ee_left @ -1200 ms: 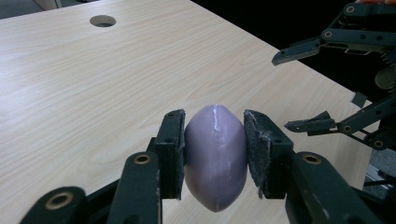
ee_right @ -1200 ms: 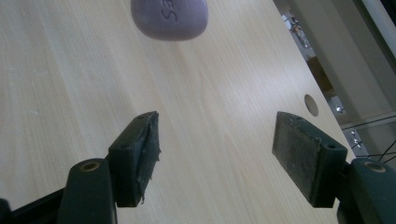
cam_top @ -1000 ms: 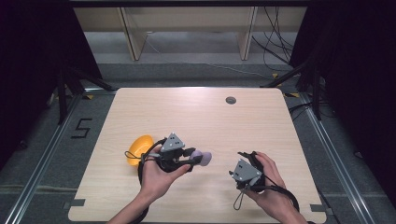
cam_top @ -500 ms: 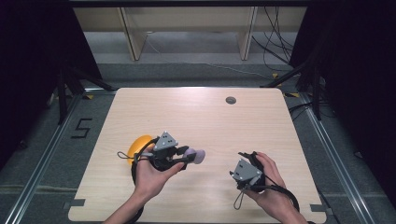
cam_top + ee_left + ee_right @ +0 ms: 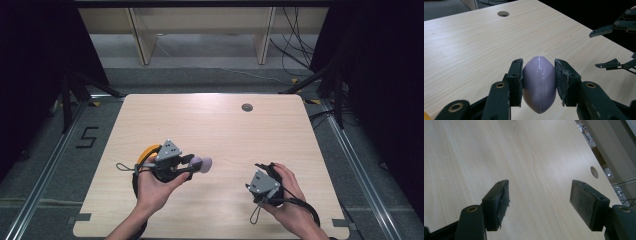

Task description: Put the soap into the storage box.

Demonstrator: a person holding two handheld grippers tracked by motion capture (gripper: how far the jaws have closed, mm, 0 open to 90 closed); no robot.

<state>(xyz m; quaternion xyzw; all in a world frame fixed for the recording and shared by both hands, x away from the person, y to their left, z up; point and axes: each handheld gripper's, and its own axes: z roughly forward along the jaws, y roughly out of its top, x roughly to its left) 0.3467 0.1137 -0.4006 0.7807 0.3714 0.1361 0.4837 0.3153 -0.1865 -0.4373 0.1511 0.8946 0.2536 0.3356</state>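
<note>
Left gripper view shows the left gripper (image 5: 539, 83) clamped on a purple egg (image 5: 539, 83), picked up already; placing it remains. At four o'clock, the right gripper (image 5: 539, 200) waits wide, holding nothing.

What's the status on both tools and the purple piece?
Left tool shut on purple egg-shaped piece, held above the table. Right tool open, empty. Orange object behind left hand; path ahead clear.
</note>
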